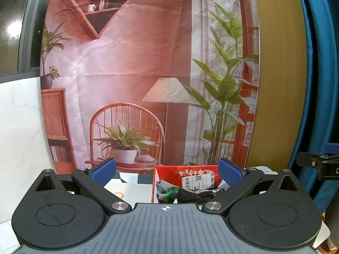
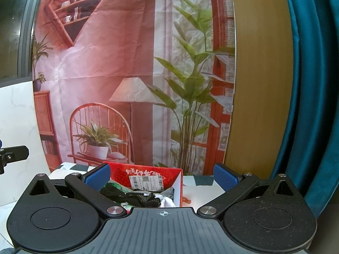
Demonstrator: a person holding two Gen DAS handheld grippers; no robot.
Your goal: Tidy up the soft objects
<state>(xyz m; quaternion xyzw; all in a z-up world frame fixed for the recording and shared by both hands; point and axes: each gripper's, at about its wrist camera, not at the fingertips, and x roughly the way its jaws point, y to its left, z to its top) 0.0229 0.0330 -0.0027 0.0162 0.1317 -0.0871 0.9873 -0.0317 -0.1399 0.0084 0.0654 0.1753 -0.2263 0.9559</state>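
Note:
A red cardboard box (image 1: 167,174) with a white shipping label stands on the table ahead; it also shows in the right wrist view (image 2: 148,173). Inside lie soft items: a grey cloth (image 1: 162,187), something green (image 1: 171,192), black dotted gloves (image 2: 144,198) and a white cloth (image 2: 168,202). My left gripper (image 1: 167,170) is open and empty, raised above and short of the box. My right gripper (image 2: 162,175) is open and empty, also raised short of the box.
A printed backdrop (image 1: 137,74) of a room hangs behind the table. A blue curtain (image 2: 313,84) and a wooden panel (image 2: 258,74) are to the right. The tabletop (image 1: 129,188) carries a white patterned cloth. The other gripper's edge (image 1: 317,165) shows at the right.

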